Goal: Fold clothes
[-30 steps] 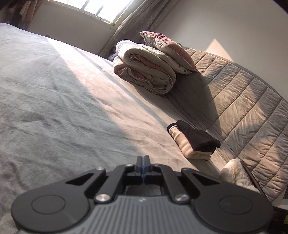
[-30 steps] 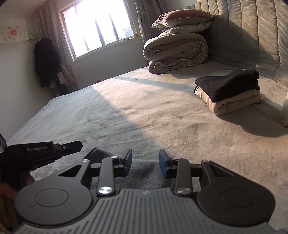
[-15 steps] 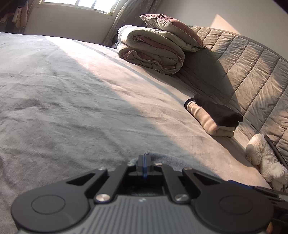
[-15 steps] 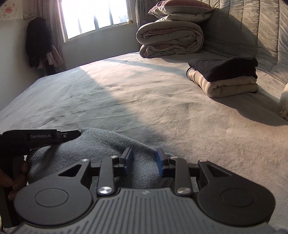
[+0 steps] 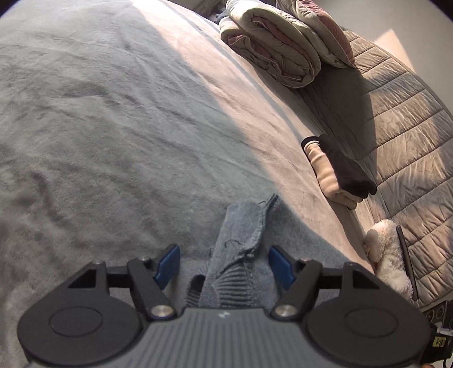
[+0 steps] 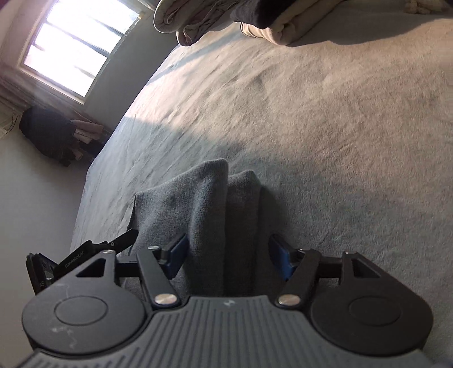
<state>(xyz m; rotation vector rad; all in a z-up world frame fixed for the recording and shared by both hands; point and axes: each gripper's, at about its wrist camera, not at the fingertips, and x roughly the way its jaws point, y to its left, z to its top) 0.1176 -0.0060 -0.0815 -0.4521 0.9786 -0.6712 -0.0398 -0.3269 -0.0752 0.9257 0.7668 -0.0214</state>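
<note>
Both grippers' lower halves are hiding part of the grey knitted garment (image 5: 240,240) lying on the pale plush bed cover (image 5: 113,141) — left gripper (image 5: 223,264) and right gripper (image 6: 226,259) jaws are opening around it, pads not pressing; a sunlit window (image 6: 73,53) is glaring beyond.

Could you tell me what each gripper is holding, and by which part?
Nothing: both jaws are opening, pads clear of the grey sweater lying between them.

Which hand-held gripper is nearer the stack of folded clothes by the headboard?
Right; the stack of folded clothes lies ahead of it. The left is beyond, farther away.
</note>
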